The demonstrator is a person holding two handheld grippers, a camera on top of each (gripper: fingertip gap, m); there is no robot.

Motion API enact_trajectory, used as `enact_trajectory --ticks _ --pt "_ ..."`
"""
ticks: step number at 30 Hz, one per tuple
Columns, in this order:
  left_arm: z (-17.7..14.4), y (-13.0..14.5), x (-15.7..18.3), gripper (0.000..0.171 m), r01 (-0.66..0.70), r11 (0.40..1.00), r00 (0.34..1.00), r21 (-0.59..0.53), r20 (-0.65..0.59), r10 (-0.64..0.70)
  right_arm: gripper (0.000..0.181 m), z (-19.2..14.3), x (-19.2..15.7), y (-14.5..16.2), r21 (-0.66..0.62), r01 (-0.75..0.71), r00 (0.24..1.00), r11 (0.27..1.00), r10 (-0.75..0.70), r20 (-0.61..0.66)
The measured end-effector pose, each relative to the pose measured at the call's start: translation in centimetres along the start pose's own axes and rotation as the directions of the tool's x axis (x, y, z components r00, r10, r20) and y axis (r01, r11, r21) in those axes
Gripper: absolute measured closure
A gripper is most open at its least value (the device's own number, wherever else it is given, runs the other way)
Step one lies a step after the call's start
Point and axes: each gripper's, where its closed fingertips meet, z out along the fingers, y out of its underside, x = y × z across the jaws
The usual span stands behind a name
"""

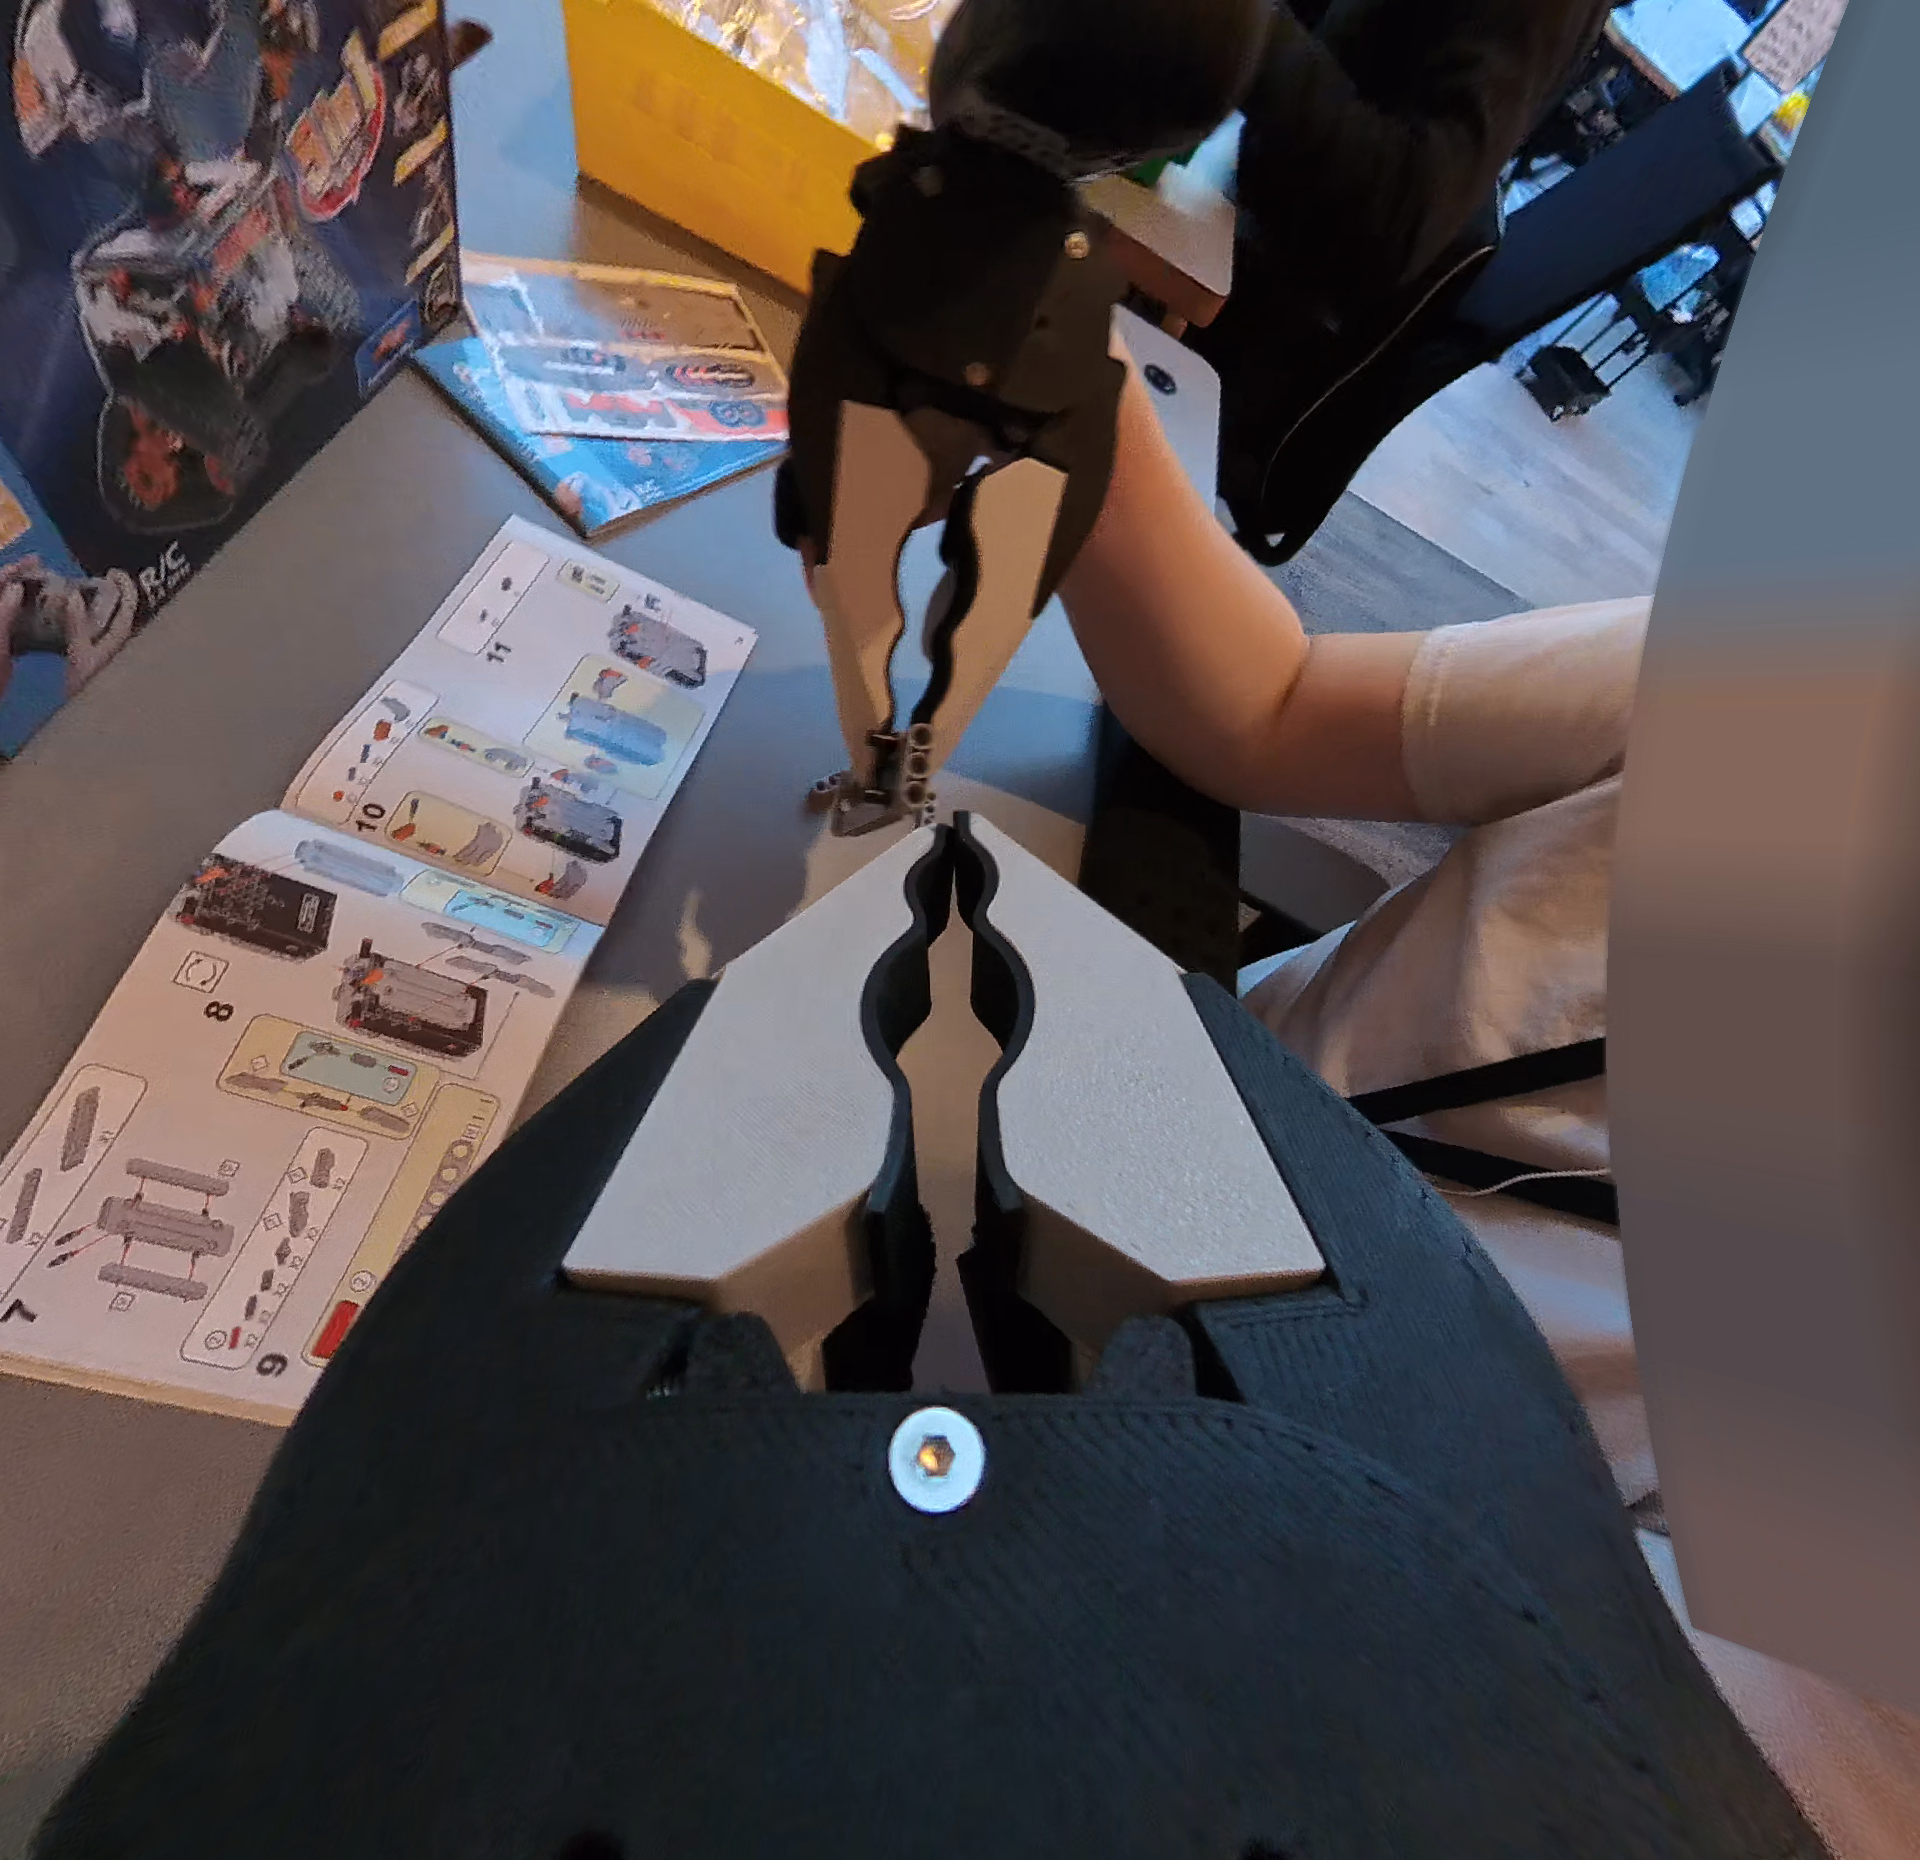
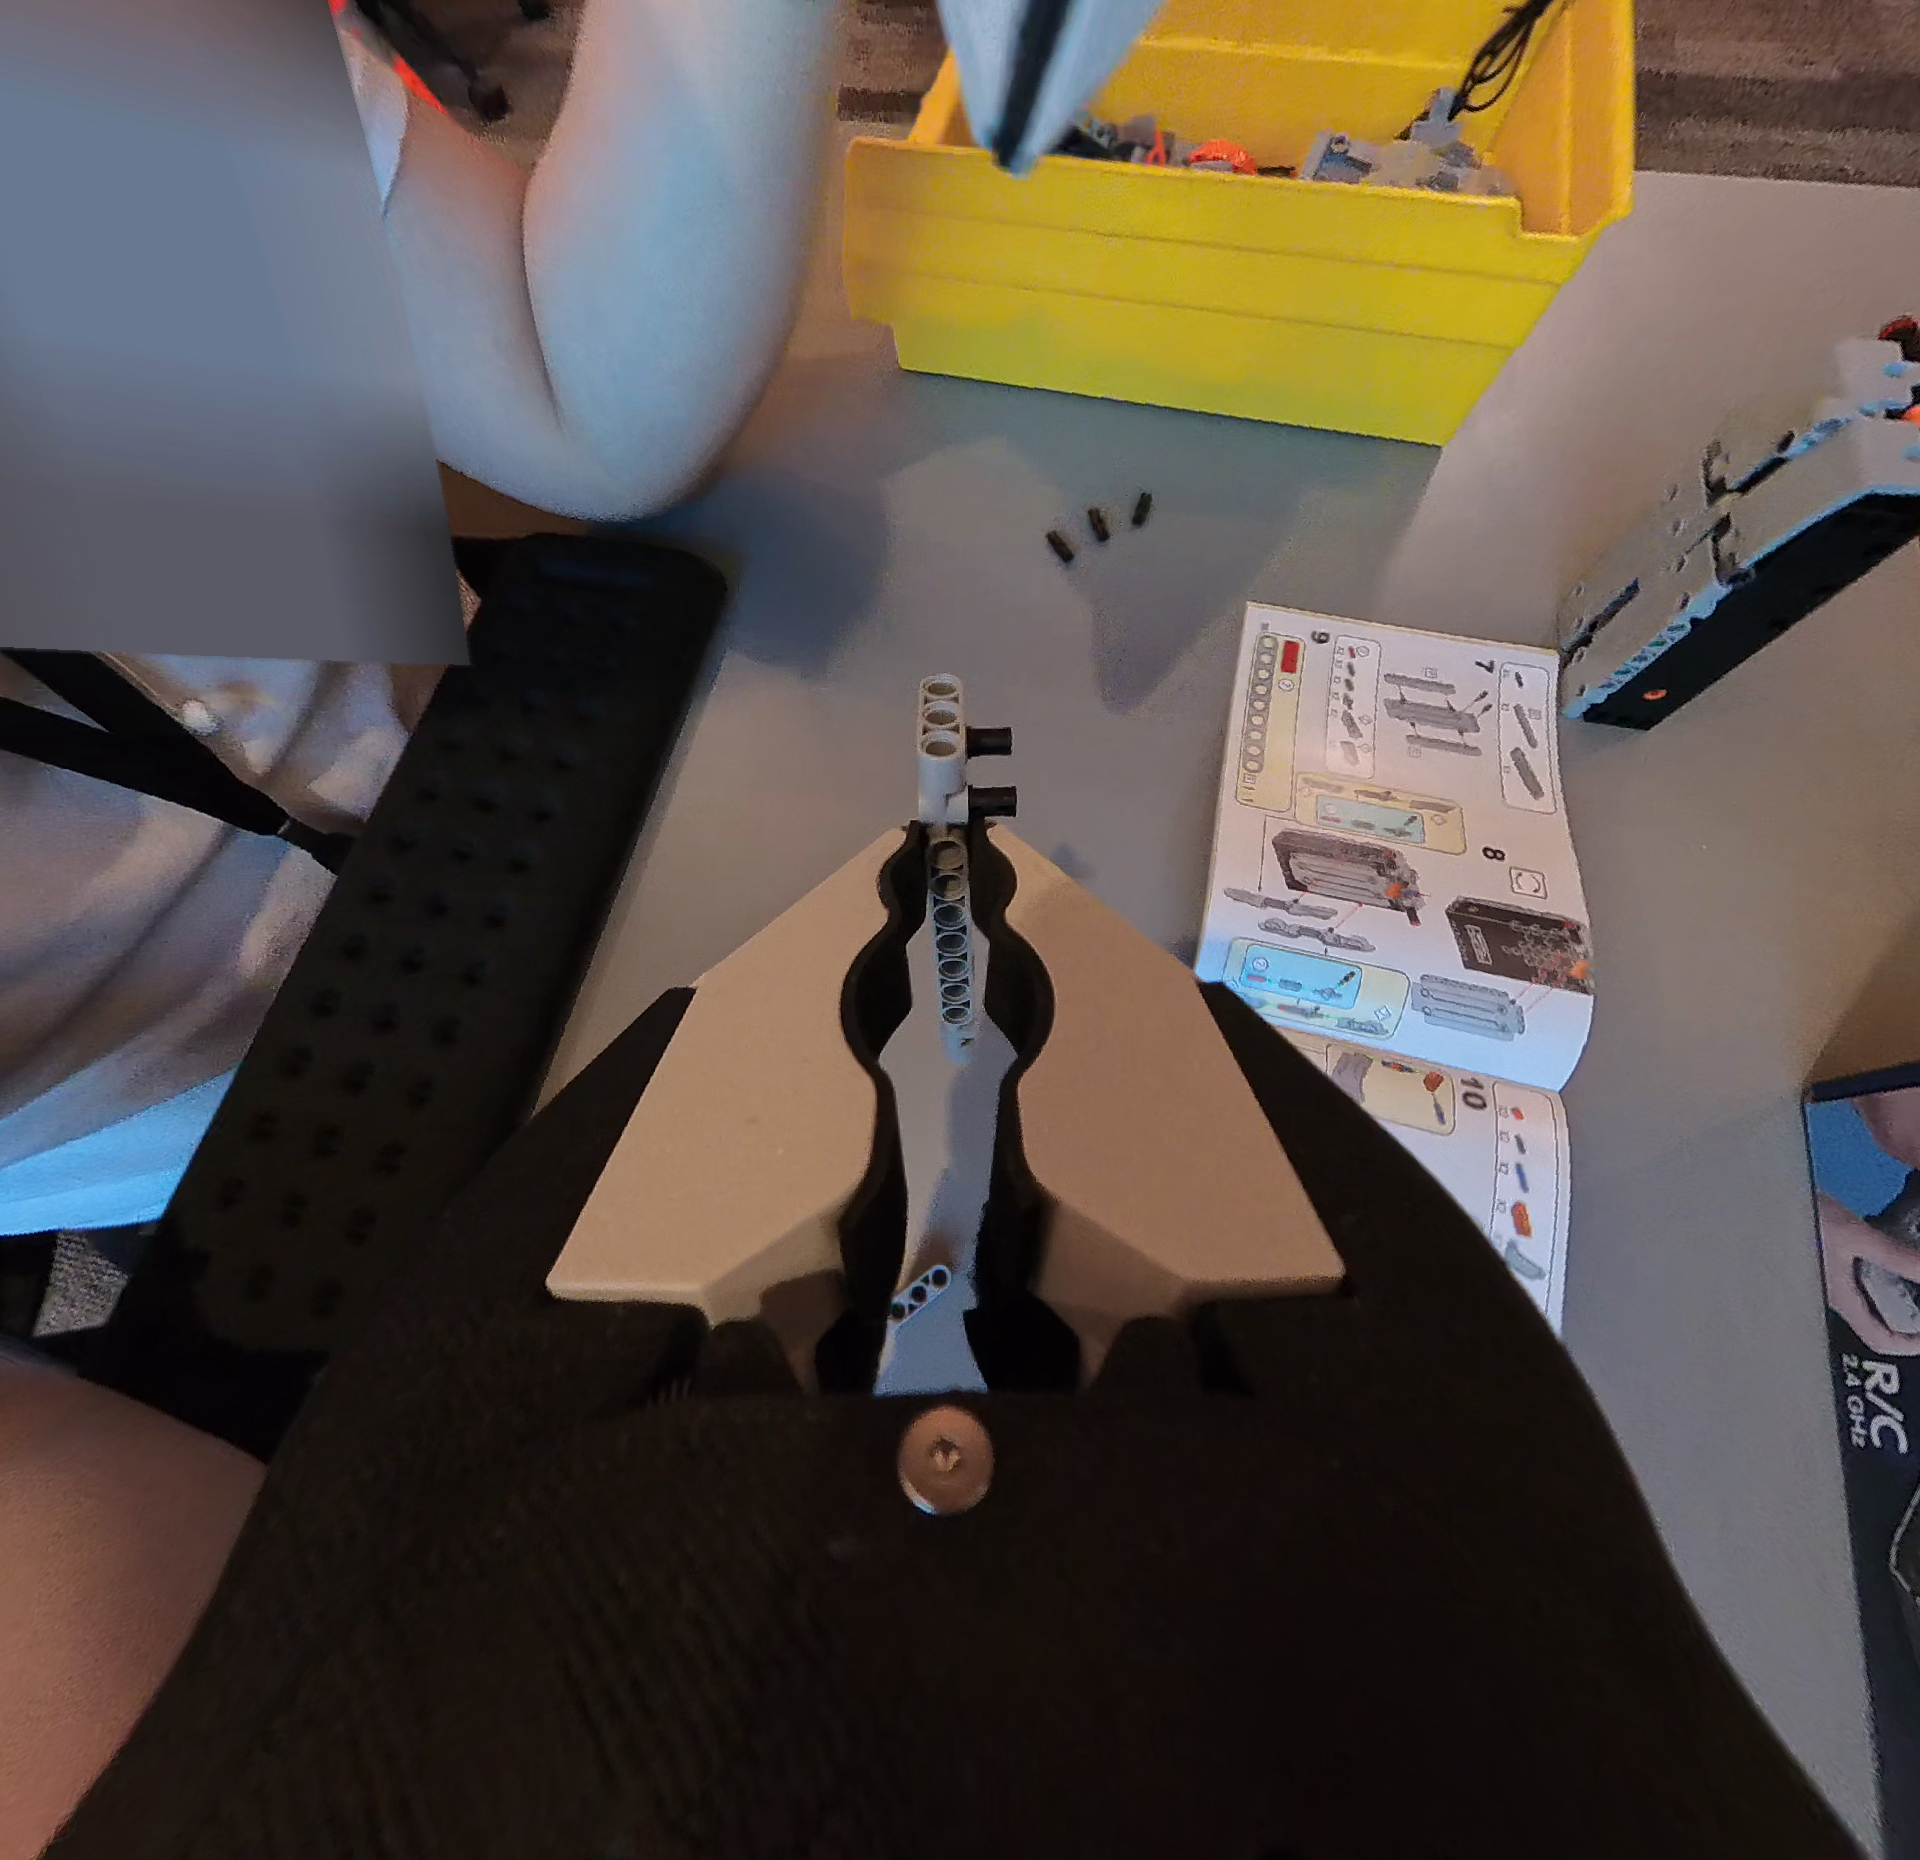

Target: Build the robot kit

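Note:
My right gripper (image 2: 951,831) is shut on a grey holed beam assembly (image 2: 941,740). Its light grey end, with two black pins (image 2: 992,740) on the side, sticks out past the tips, and the rest runs back between the jaws. In the left wrist view the right gripper (image 1: 896,745) points down and holds that assembly (image 1: 878,797) at the grey table. My left gripper (image 1: 954,823) is shut, with nothing seen between its tips, just in front of the assembly. Its fingers (image 2: 1039,54) show at the top of the right wrist view.
A yellow bin (image 2: 1195,293) of parts stands behind. Three loose black pins (image 2: 1096,524) lie before it. An open instruction booklet (image 2: 1392,854), a part-built model (image 2: 1745,553), a toy box (image 1: 208,252), a black perforated mat (image 2: 447,927) and a person's arm (image 1: 1195,647) surround the spot. My hands' fingertips stand some 10 centimeters from each other. About 25 centimeters separates my right fingertips from the part-built model (image 2: 1745,553).

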Motion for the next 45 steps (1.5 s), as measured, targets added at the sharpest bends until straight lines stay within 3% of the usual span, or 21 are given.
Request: enact_trajectory --ticks 3,11,22,34,45 --pt "-1.2 0.5 2.5 0.171 -0.022 0.999 0.999 0.031 0.036 0.021 0.175 0.5 -1.1 -0.8 -0.041 0.041 0.999 0.998 -0.041 -0.003" --pt "-5.6 4.7 7.7 0.171 0.025 1.0 0.982 -0.014 0.189 -0.022 0.175 1.6 -4.3 -2.8 -0.088 0.078 0.997 0.993 -0.078 -0.002" --pt "-10.2 10.5 13.4 0.171 0.085 0.994 0.932 0.064 0.347 -0.102 0.175 1.1 -9.3 -0.7 -0.193 -0.009 0.999 0.981 0.002 -0.035" --pt "-13.4 11.4 18.5 0.171 0.036 0.989 0.899 0.146 0.427 -0.095 0.175 -0.7 -11.9 -2.1 -0.194 -0.009 0.997 0.981 -0.007 -0.078" --pt "-13.1 12.4 22.2 0.171 0.015 0.989 0.906 0.149 0.417 -0.077 0.174 -0.7 -16.4 -1.9 -0.173 -0.029 0.993 0.984 0.009 -0.117"
